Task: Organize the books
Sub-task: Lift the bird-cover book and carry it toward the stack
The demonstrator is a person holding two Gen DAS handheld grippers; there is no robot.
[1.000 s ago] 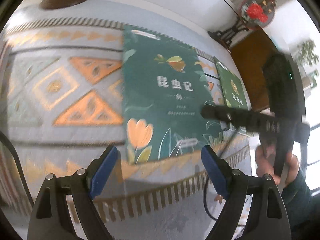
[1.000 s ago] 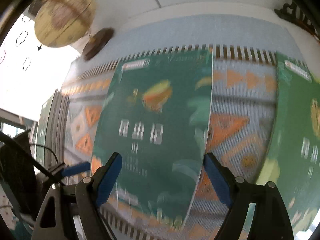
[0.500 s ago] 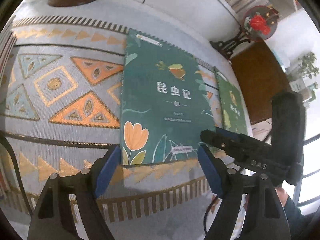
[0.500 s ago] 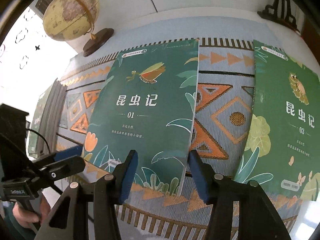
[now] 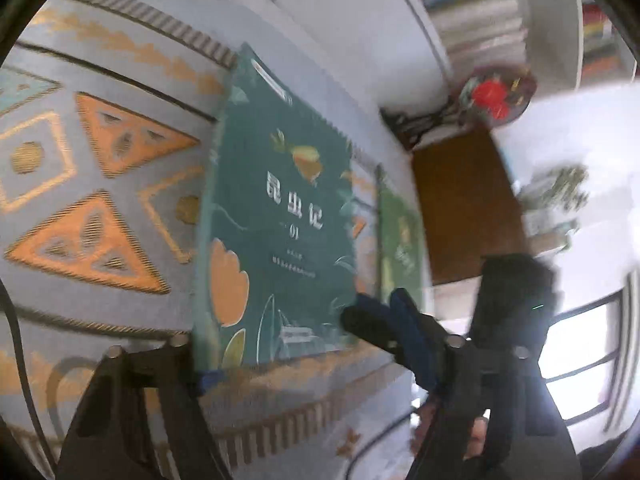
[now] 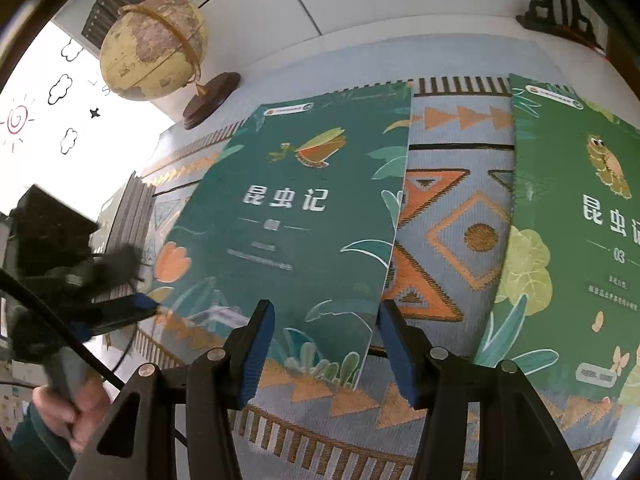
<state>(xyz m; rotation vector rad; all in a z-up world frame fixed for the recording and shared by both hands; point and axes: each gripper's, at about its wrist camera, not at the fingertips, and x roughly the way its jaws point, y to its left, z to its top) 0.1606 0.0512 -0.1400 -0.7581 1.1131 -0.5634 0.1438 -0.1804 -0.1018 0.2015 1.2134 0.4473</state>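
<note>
A dark green book marked 01 (image 6: 288, 208) lies flat on the patterned cloth (image 6: 452, 220). My right gripper (image 6: 326, 312) straddles its near right corner: one finger is over the cover, the other is just past the right edge, and the pads do not press on it. My left gripper (image 5: 300, 340) is at the book's (image 5: 276, 216) near edge and its jaws are closing. The near left corner covers the tip of its left finger. In the right wrist view the left gripper (image 6: 148, 308) touches that corner. A lighter green book marked 03 (image 6: 580, 240) lies to the right.
A globe (image 6: 152, 44) on a wooden foot stands at the back left. A red ornament on a dark stand (image 5: 492, 96) and shelves of books (image 5: 480, 20) are behind the table. A stack of dark books (image 6: 132, 216) lies at the left edge. A hand (image 6: 68, 408) holds the left gripper.
Both grippers have closed in on book 01's near edge with narrower jaws. The left one has sunk and rolled, and its left finger has reached the near left corner.
</note>
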